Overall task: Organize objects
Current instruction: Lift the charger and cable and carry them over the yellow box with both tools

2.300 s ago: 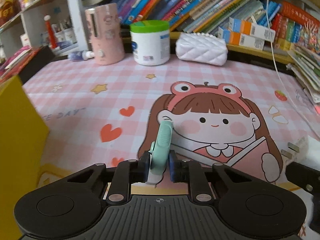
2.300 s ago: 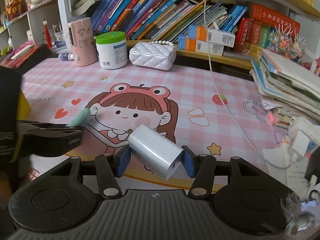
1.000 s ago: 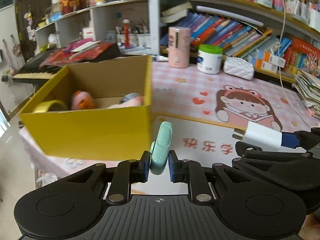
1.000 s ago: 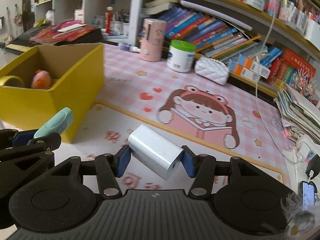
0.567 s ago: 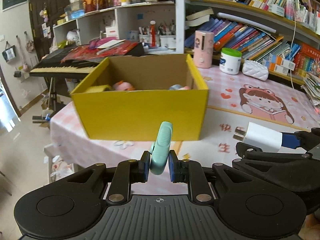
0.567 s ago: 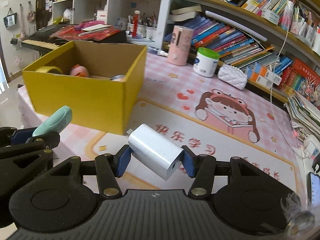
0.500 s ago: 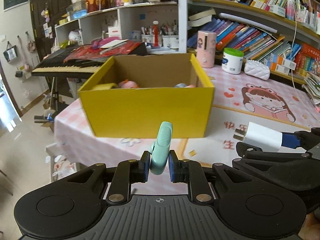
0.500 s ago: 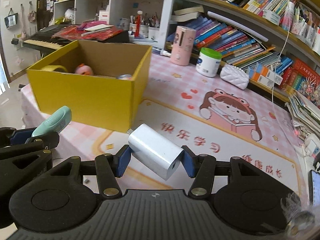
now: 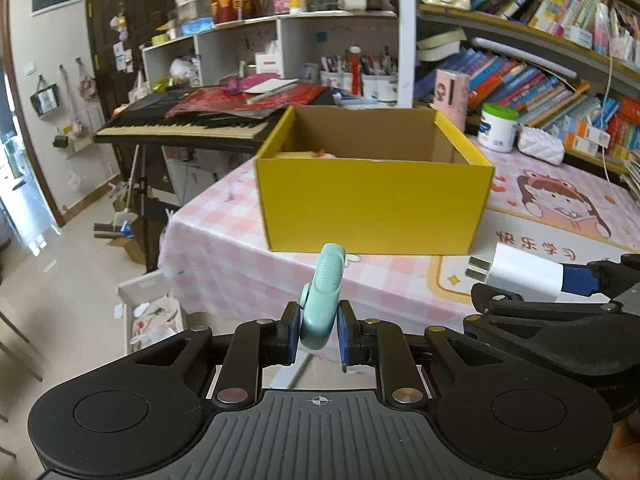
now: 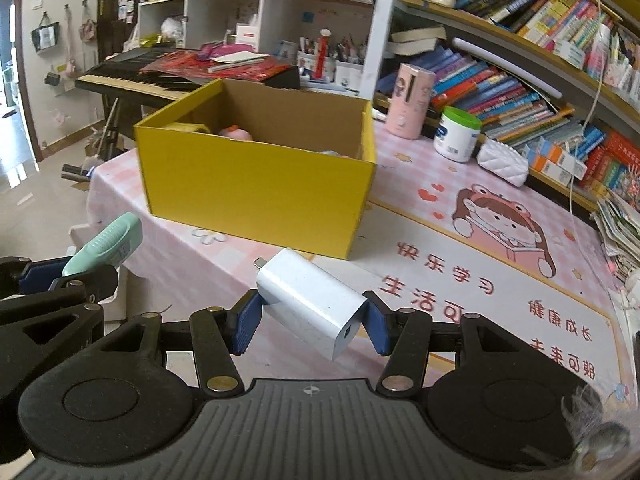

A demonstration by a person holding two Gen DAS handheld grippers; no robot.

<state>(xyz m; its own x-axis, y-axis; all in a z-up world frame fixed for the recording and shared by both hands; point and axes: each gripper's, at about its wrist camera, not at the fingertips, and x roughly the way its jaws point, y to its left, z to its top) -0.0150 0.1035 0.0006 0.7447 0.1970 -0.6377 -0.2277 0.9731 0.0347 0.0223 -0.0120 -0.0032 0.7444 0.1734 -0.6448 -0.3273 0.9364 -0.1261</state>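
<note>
My left gripper (image 9: pixel 319 336) is shut on a mint-green handle-shaped tool (image 9: pixel 325 294), held off the table's near edge. It also shows in the right wrist view (image 10: pixel 105 243). My right gripper (image 10: pixel 311 320) is shut on a white charger plug (image 10: pixel 310 302), seen from the side in the left wrist view (image 9: pixel 520 272). An open yellow cardboard box (image 9: pixel 372 208) stands ahead on the table; in the right wrist view (image 10: pixel 256 188) it holds a pink toy (image 10: pixel 236 133) and a yellow tape roll (image 10: pixel 186 127).
A pink checked cloth with a cartoon girl mat (image 10: pixel 500 216) covers the table. A pink cylinder (image 10: pixel 410 100), a white green-lidded jar (image 10: pixel 458 134) and a white quilted pouch (image 10: pixel 502 162) stand at the back before bookshelves. A keyboard (image 9: pixel 180 128) stands left. Floor lies below left.
Both grippers have pulled back and swung left from the girl mat, still holding their objects. The yellow box has come into view and now sits farther ahead.
</note>
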